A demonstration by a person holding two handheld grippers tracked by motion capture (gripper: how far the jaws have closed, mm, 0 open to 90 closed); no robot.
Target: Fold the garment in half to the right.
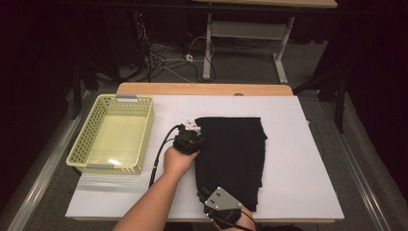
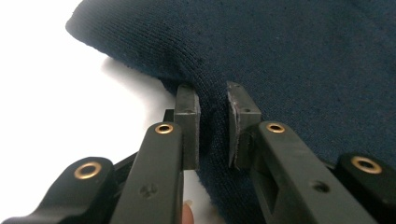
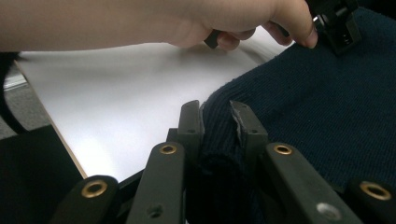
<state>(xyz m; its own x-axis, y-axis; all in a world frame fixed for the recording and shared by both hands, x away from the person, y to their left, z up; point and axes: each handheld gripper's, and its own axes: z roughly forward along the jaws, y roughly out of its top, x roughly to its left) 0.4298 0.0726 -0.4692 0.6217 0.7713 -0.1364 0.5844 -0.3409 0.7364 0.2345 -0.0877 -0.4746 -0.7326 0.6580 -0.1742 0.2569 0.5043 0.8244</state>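
Left gripper view: dark navy knit garment (image 2: 299, 60), fine ribbed weave, folded.

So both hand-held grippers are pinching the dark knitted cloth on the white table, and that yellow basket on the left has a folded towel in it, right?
Not quite: the yellow basket is empty, as the high view shows. The rest holds: the left hand-held gripper and the right hand-held gripper each pinch the dark knitted cloth on the white table.

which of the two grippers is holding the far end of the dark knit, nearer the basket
The left gripper: it pinches the dark knit garment at its far left corner, level with the yellow basket. The right gripper grips the near edge.
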